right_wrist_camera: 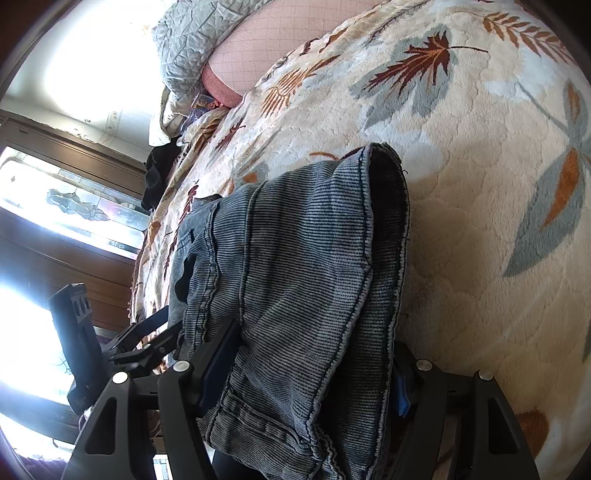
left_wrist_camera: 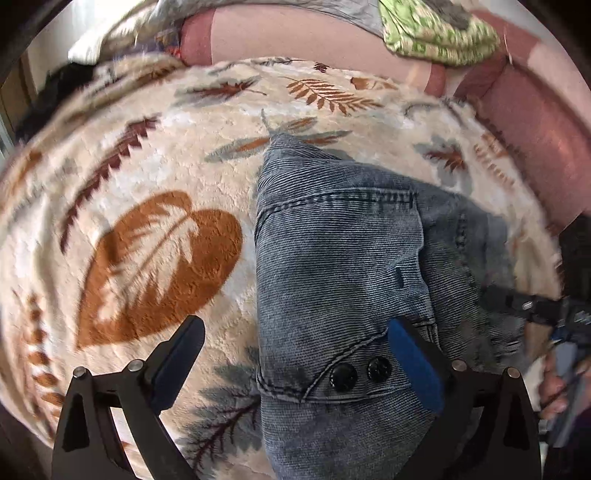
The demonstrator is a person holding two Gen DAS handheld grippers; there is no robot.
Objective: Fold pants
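Note:
Faded blue-grey denim pants [left_wrist_camera: 343,266] lie folded on a cream leaf-print blanket [left_wrist_camera: 147,177], with two black buttons [left_wrist_camera: 360,373] at the near edge. My left gripper [left_wrist_camera: 295,350] is open, its jaws wide apart; the blue-padded right finger [left_wrist_camera: 410,362] rests over the denim, the left finger [left_wrist_camera: 181,354] over the blanket. In the right wrist view the pants [right_wrist_camera: 295,277] fill the space between the fingers. My right gripper [right_wrist_camera: 314,369] is closed on a thick bundle of the pants and holds it above the blanket [right_wrist_camera: 480,184].
A pink mattress edge [left_wrist_camera: 295,37] and a green patterned cloth [left_wrist_camera: 436,33] lie beyond the blanket. A grey quilted pillow [right_wrist_camera: 188,40] and dark clothing [right_wrist_camera: 155,181] sit at the bed's far end. Wooden window frames [right_wrist_camera: 55,236] stand left. The other gripper [right_wrist_camera: 85,332] shows at lower left.

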